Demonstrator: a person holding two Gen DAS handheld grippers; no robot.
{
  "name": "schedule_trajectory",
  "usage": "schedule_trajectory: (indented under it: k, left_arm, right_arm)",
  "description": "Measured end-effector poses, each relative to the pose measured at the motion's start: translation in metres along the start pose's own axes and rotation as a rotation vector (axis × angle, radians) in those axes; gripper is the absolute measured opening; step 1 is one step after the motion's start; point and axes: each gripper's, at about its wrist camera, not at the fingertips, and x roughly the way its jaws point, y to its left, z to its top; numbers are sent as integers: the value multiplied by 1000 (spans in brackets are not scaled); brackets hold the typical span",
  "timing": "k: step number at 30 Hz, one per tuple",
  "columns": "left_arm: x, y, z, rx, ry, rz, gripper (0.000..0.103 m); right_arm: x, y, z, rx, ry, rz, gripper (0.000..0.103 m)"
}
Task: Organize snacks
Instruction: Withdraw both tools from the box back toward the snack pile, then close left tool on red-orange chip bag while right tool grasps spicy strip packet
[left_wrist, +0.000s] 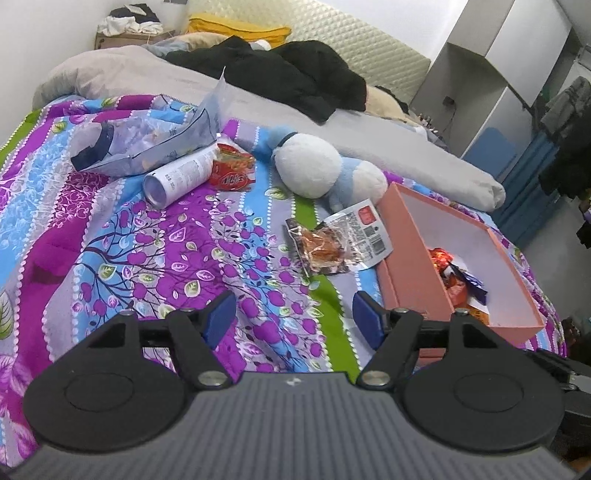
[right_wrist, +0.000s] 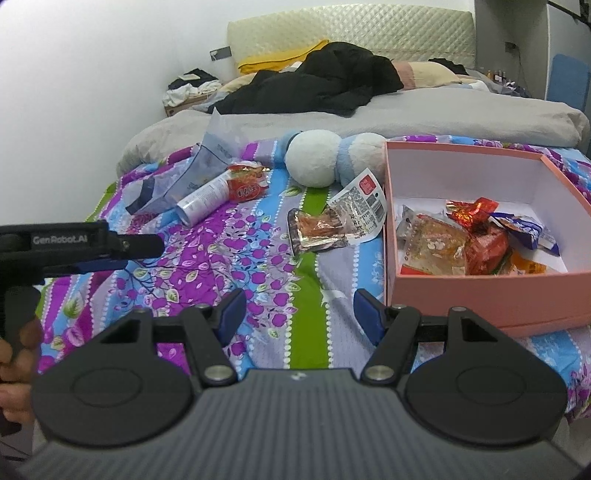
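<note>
A pink box (right_wrist: 480, 299) sits on the flowered bedspread at the right and holds several wrapped snacks (right_wrist: 472, 240). Just left of it lies a clear snack packet (right_wrist: 325, 229) with a white label, leaning against the box wall (left_wrist: 413, 273). Farther back lie a red snack packet (left_wrist: 232, 166) and a white tube can (left_wrist: 181, 177). My left gripper (left_wrist: 293, 314) hovers open over the bedspread, short of the clear packet (left_wrist: 332, 240). My right gripper (right_wrist: 299, 310) is open too, beside the box's near left corner. Nothing is between either pair of fingers.
A blue and white plush toy (left_wrist: 314, 166) lies behind the clear packet. A crumpled clear plastic bag (left_wrist: 147, 140) sits at the back left. Black clothing (left_wrist: 295, 77) and a grey duvet (right_wrist: 443, 114) cover the far bed. The left gripper's body (right_wrist: 110, 251) shows in the right wrist view.
</note>
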Motion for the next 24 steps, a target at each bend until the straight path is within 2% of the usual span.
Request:
schedule_trajectory:
  k: [10,20,21,22,24]
  left_arm:
    - [58,25,31,-3,25,45,75]
    - [135,32,69,142,51,69,75]
    - [143,33,71,155,54,73,75]
    - [150,34,73,167,56,76,75]
    - [166,35,77,182,68,83,75]
  right_arm:
    - [50,7,24,-60,40,6,66]
    - [109,7,44,-95,112,8,67]
    - [115,7,45,-96,121,7,73]
    - [123,6,47,-96,128,6,83]
    - [136,6,51,-99,134,-1,86]
